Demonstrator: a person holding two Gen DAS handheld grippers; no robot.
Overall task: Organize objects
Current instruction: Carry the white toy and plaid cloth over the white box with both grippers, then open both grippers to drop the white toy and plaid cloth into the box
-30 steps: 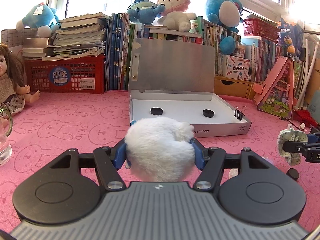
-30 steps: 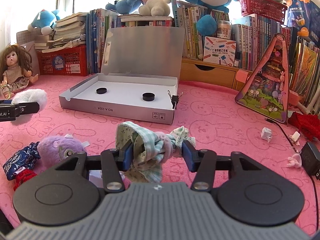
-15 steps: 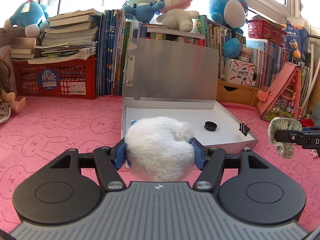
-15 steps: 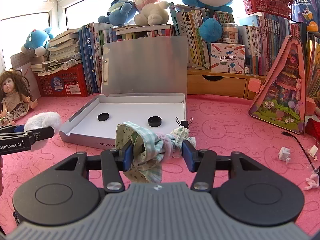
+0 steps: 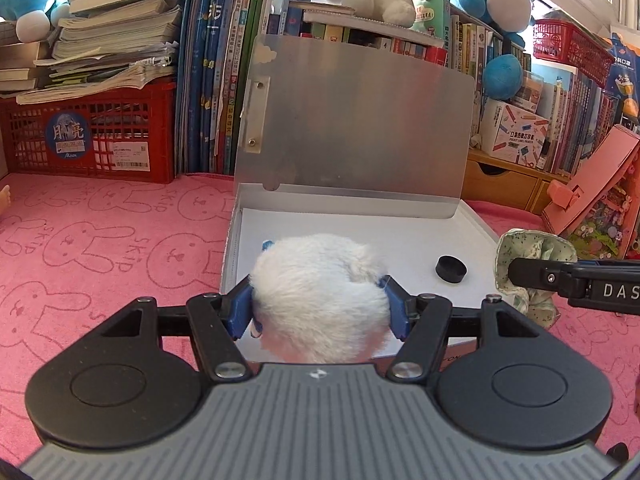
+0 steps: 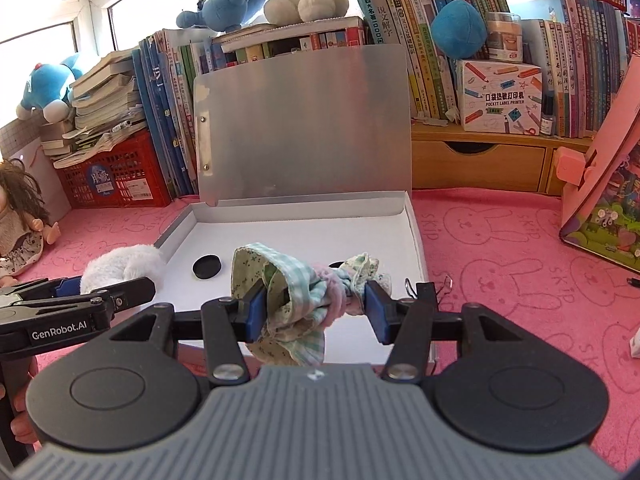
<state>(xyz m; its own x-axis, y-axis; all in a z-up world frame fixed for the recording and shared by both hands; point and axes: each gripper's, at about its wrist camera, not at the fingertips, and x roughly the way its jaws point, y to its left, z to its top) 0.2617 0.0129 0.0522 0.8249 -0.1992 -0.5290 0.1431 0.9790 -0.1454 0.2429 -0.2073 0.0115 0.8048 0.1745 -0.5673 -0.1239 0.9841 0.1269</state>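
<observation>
My left gripper [image 5: 320, 312] is shut on a white fluffy scrunchie [image 5: 320, 292] and holds it over the front left part of the open white box [image 5: 400, 232]. My right gripper [image 6: 316, 308] is shut on a green and pink fabric scrunchie [image 6: 296, 300] over the box's front edge [image 6: 416, 240]. The box lid [image 6: 304, 128] stands upright. Two black round discs lie in the box; one shows in the left wrist view [image 5: 451, 269], one in the right wrist view [image 6: 206, 267]. Each gripper shows in the other's view, the left one [image 6: 120, 292] and the right one [image 5: 520, 272].
A pink rabbit-print cloth [image 5: 100, 248] covers the table. Books, a red crate [image 5: 88, 136] and plush toys line the back. A pink house-shaped case [image 6: 600, 200] stands at the right, a doll [image 6: 20, 220] at the left. A binder clip [image 6: 428, 288] sits at the box's front right corner.
Both grippers have moved forward toward the box with their scrunchies still held. They now hover over its front part.
</observation>
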